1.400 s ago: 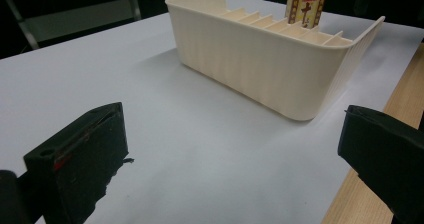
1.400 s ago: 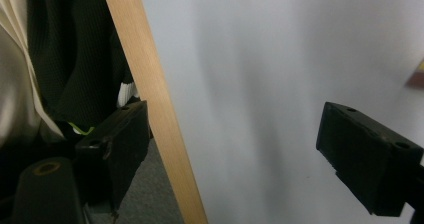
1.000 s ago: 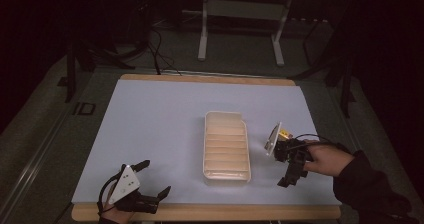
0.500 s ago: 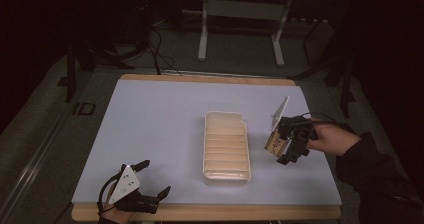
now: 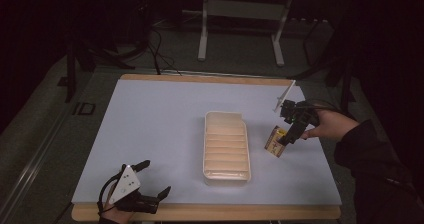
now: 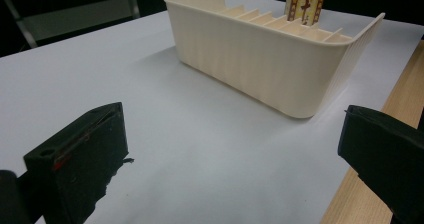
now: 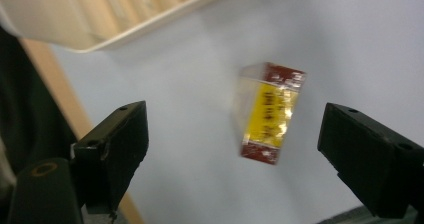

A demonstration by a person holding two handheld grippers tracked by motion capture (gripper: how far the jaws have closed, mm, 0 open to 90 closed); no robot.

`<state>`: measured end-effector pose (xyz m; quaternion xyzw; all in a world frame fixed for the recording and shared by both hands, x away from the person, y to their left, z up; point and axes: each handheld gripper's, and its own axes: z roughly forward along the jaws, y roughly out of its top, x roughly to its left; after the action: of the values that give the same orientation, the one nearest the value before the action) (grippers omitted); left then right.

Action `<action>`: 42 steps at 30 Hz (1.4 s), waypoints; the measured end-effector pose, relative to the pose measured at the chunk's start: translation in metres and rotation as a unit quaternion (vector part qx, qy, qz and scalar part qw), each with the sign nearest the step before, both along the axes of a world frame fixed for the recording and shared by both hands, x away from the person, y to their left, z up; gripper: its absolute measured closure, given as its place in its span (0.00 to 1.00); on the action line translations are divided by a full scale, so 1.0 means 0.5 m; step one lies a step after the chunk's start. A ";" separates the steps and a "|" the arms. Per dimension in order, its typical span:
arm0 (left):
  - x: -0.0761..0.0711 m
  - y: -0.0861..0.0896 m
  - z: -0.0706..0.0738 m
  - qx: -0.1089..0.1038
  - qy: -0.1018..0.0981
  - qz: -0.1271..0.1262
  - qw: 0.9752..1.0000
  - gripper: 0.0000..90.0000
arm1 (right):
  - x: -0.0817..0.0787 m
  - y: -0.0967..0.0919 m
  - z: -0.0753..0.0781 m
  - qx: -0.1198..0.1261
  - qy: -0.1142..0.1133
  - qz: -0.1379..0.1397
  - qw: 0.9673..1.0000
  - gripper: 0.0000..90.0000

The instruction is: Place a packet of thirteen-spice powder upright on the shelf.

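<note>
- Right gripper view: the right gripper gapes wide, grasping nothing; the box sits between its jaws, untouched; centre on it before closing
- The box stands on the table, just right of the tray
- The left gripper rests released near the front edge

— What sort of room am I working in?
— A lab or test bay, from what I see: a wood-edged table under a pale sheet, dark all round, a metal stand at twelve o'clock, cables trailing over the grey floor at eleven o'clock. Nothing homely.
</note>
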<state>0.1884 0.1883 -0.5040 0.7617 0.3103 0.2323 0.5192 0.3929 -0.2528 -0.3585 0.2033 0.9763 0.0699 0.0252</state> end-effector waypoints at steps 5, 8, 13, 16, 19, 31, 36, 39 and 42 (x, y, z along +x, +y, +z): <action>0.001 0.000 0.000 0.000 0.001 0.001 1.000 0.00 | 0.032 -0.009 -0.024 -0.004 0.014 -0.035 0.999 0.22; 0.001 0.000 -0.001 0.001 0.001 0.000 1.000 0.00 | 0.045 -0.010 -0.040 -0.008 0.019 -0.052 0.998 0.28; 0.001 0.001 -0.001 0.001 0.001 0.000 1.000 0.00 | 0.056 -0.009 -0.068 -0.015 0.036 -0.068 0.997 0.36; 0.001 0.001 -0.001 0.000 0.001 0.001 1.000 0.00 | 0.060 -0.007 -0.082 -0.013 0.047 -0.068 0.996 0.43; 0.001 0.001 -0.001 0.000 0.001 0.001 1.000 0.00 | 0.062 -0.006 -0.093 -0.011 0.058 -0.075 0.995 0.45; 0.001 0.001 -0.001 0.002 0.001 0.000 1.000 0.00 | 0.069 -0.017 -0.135 -0.023 0.101 -0.095 0.990 0.61; 0.001 0.000 -0.001 0.002 0.001 0.000 1.000 0.00 | 0.068 -0.019 -0.131 -0.030 0.083 -0.091 0.992 0.72; 0.001 0.000 -0.001 0.002 0.001 0.000 1.000 0.00 | 0.068 -0.019 -0.130 -0.033 0.078 -0.092 0.992 0.74; 0.001 0.000 -0.001 0.002 0.001 0.000 1.000 0.00 | 0.069 -0.016 -0.124 -0.042 0.071 -0.094 0.992 0.75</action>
<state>0.1889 0.1884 -0.5044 0.7631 0.3100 0.2325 0.5172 0.4275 -0.2610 -0.4206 0.2978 0.9541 0.0114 -0.0292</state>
